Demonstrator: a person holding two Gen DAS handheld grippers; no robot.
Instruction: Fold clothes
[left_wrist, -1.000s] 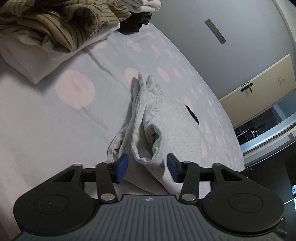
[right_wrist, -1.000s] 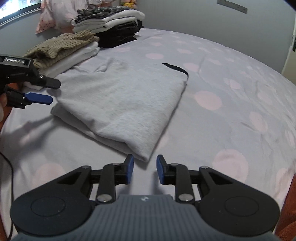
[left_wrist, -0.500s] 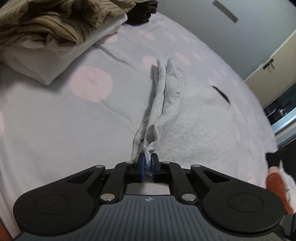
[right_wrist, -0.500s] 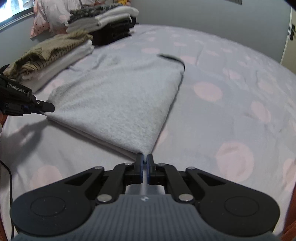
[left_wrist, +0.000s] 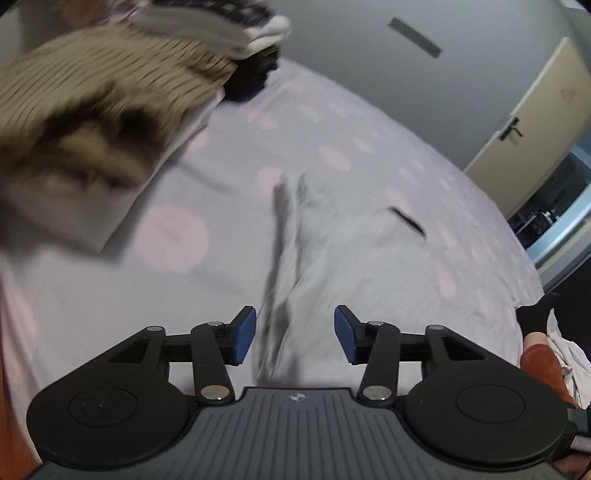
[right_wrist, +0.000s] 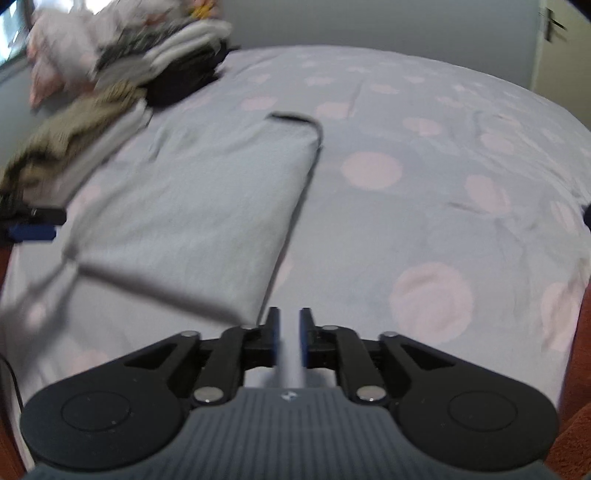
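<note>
Left hand-held gripper (left_wrist: 294, 334) reopening, grey garment (left_wrist: 332, 251) released

Ahead and to the right of the right gripper's (right_wrist: 289, 339) fingers the spotted bedsheet (right_wrist: 424, 184) lies bare all the way to the far wall, so a hand could sweep through there freely. Left of those fingers the folded grey garment (right_wrist: 207, 206) covers the bed, and beyond it the stacks of folded clothes (right_wrist: 122, 92) block the far left corner. Between the left gripper's (left_wrist: 294, 334) opening fingers the garment's bunched edge (left_wrist: 284, 280) rises, with the striped pile (left_wrist: 96, 110) looming close up-left and open sheet between them.
</note>
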